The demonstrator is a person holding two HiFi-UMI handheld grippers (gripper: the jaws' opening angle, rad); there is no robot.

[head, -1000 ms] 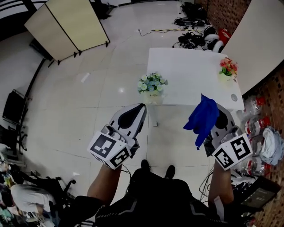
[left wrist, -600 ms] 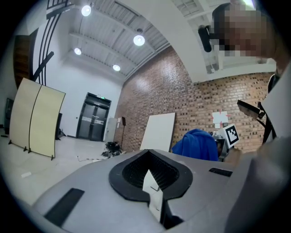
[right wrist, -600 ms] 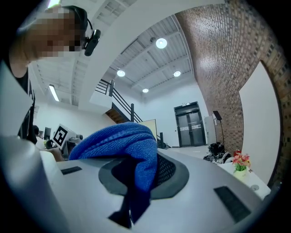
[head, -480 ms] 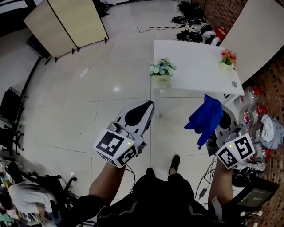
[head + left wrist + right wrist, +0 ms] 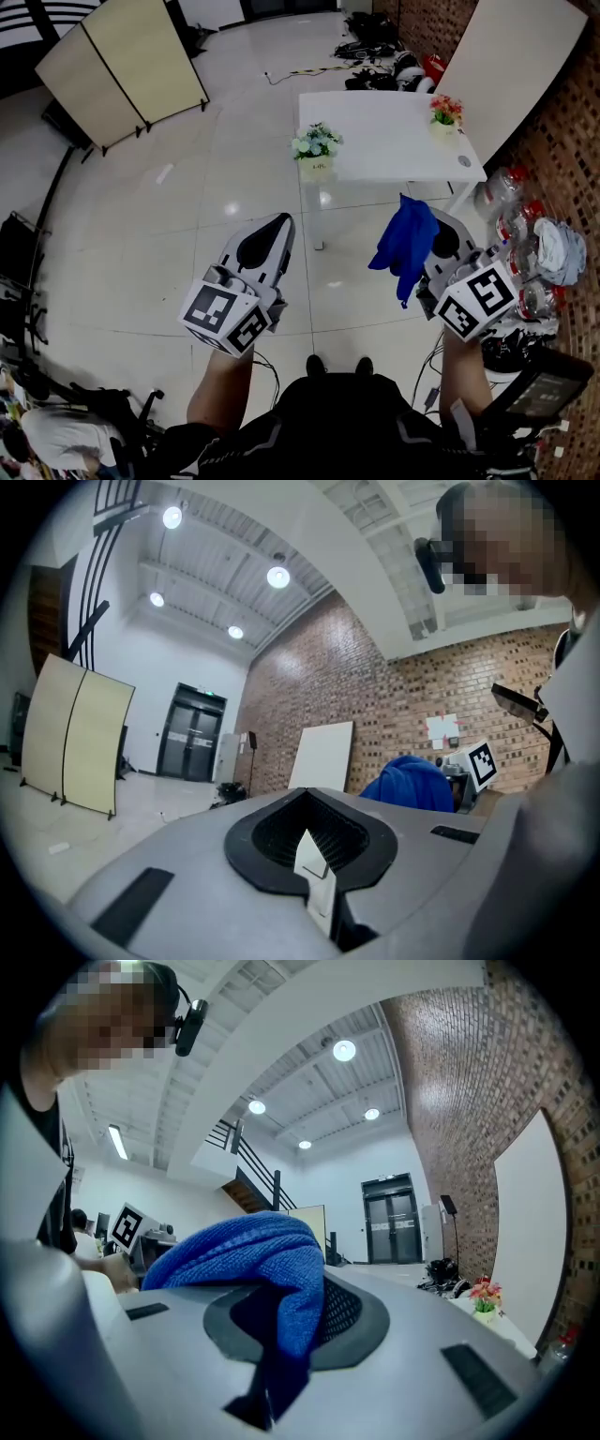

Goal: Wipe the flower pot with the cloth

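blue cloth (image 5: 404,242) clamped in the right gripper (image 5: 441,234); left gripper (image 5: 265,246) closed on nothing
the cloth is draped lengthwise down the frame, right of centre. the flower pot (image 5: 316,155) is seen upright at the table (image 5: 394,150)'s near left corner, upper centre, well apart from both grippers. a second pot (image 5: 444,114) is set further right; a folding screen (image 5: 122,70) upper left.

flower pot (image 5: 316,157) on table (image 5: 394,150) edge, second pot (image 5: 444,114) right
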